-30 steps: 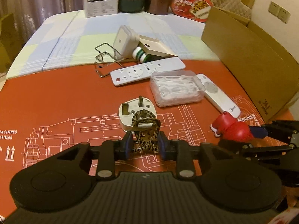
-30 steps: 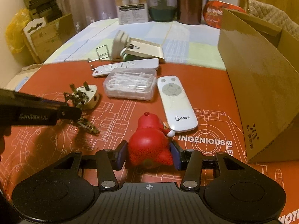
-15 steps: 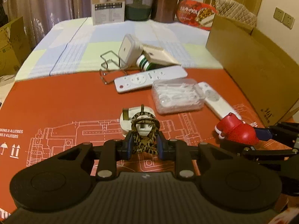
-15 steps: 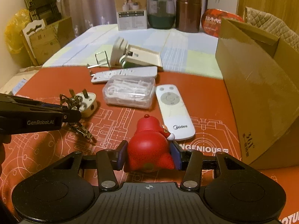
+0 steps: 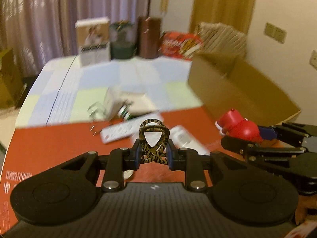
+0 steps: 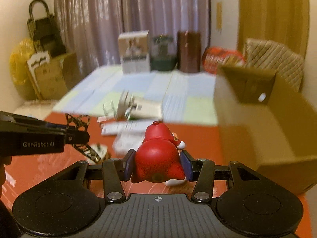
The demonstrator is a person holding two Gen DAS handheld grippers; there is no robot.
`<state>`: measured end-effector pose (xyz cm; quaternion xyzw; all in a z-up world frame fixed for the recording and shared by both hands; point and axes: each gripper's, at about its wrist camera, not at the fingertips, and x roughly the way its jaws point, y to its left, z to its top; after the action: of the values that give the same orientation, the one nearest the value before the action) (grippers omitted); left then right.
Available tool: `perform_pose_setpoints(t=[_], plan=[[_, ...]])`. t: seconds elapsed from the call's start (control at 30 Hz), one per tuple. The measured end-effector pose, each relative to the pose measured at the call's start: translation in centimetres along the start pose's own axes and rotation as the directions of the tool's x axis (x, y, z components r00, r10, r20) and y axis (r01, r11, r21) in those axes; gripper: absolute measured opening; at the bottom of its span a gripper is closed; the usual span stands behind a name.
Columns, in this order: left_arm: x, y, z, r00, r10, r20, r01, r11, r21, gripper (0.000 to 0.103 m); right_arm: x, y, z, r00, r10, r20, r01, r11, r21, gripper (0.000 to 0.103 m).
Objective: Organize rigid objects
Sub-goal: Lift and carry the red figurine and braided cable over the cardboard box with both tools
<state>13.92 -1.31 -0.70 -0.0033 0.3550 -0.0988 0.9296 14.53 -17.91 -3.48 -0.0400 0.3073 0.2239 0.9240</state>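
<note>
My left gripper (image 5: 152, 155) is shut on a leopard-print hair clip (image 5: 154, 136) and holds it above the orange mat; the clip also shows in the right wrist view (image 6: 79, 122). My right gripper (image 6: 157, 163) is shut on a red figurine (image 6: 158, 156), lifted off the mat; the figurine also shows at the right of the left wrist view (image 5: 239, 128). An open cardboard box (image 6: 277, 123) stands to the right of both grippers (image 5: 243, 93). Both views are blurred by motion.
On the orange mat (image 5: 59, 144) lie two white remotes (image 5: 126, 130), a clear plastic case (image 6: 128, 140) and a white plug (image 6: 99, 150). Behind them sit a wire holder (image 5: 95, 109) and a small box. Containers (image 5: 148, 37) line the table's far edge.
Both grippers have risen well above the mat with their objects still held. The views now look over the table toward the curtains and the box.
</note>
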Motion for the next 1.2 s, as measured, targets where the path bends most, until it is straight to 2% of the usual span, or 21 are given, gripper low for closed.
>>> perform_pose_setpoints(t=[0.2,0.47,0.63,0.83,1.07,1.13,1.2], plan=[[-0.6,-5.5,3.9,0.993,-0.104,0.060,0.100,0.994,0.052,0.021,-3.8,-5.0,2.9,0.994,-0.088,0.064,0.084,0.995,0.059,0.046],[2.8,-13.5,7.7,0.969,-0.241,0.057,0.231,0.963,0.136,0.021,-5.7,-15.1,4.2,0.985,-0.174,0.015,0.170,0.973,0.158,0.046],[5.3,-17.8,8.3,0.949,-0.315,0.026,0.303,0.931,0.202,0.021,-5.8,-19.8,4.2,0.982,-0.186,-0.024,0.187,0.965,0.182,0.046],[7.8,-20.8,7.8,0.943,-0.331,-0.024,0.326,0.910,0.257,0.021,-5.1,-22.2,3.0,0.982,-0.182,-0.053,0.189,0.960,0.207,0.046],[9.5,-20.5,7.4,0.949,-0.313,-0.047,0.315,0.918,0.239,0.022,-3.9,-22.6,2.1,0.983,-0.169,-0.068,0.180,0.958,0.222,0.046],[9.7,-20.2,7.4,0.948,-0.313,-0.047,0.315,0.920,0.235,0.030,-3.8,-22.7,1.9,0.983,-0.168,-0.070,0.180,0.957,0.227,0.046],[9.5,-19.8,7.5,0.951,-0.308,-0.038,0.309,0.923,0.229,0.031,-3.8,-22.8,1.8,0.983,-0.169,-0.070,0.181,0.955,0.234,0.046]])
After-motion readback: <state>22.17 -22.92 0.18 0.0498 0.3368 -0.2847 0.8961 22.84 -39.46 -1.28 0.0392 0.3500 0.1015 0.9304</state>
